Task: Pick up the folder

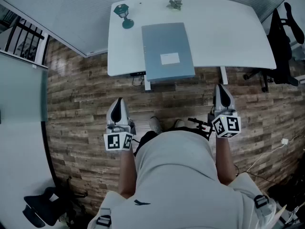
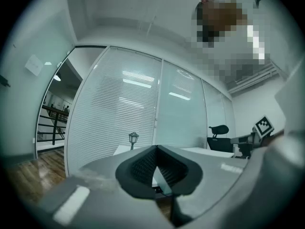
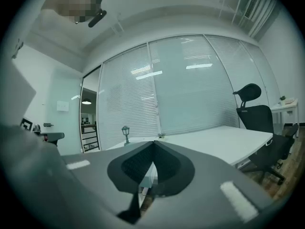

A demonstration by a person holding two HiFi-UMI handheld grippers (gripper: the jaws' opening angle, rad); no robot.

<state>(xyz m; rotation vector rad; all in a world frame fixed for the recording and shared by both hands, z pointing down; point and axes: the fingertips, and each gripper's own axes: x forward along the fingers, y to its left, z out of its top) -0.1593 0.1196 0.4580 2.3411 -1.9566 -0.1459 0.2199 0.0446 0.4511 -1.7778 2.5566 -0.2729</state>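
Observation:
A grey-blue folder (image 1: pixel 167 50) with a white label lies flat on the white table (image 1: pixel 228 32), its near edge overhanging the table's front. My left gripper (image 1: pixel 118 105) is shut and empty, held level over the wooden floor, short of the table and left of the folder. My right gripper (image 1: pixel 221 92) is also shut with nothing in it, held level close to the table's front edge, right of the folder. In the left gripper view the shut jaws (image 2: pixel 157 149) point at the table; the right gripper view shows its shut jaws (image 3: pixel 153 144) the same way.
A small green lantern (image 1: pixel 125 15) and a little plant (image 1: pixel 175 5) stand at the table's far side. A black office chair (image 1: pixel 281 37) sits at the right of the table. Glass walls with blinds run behind. A railing (image 1: pixel 21 39) is at the far left.

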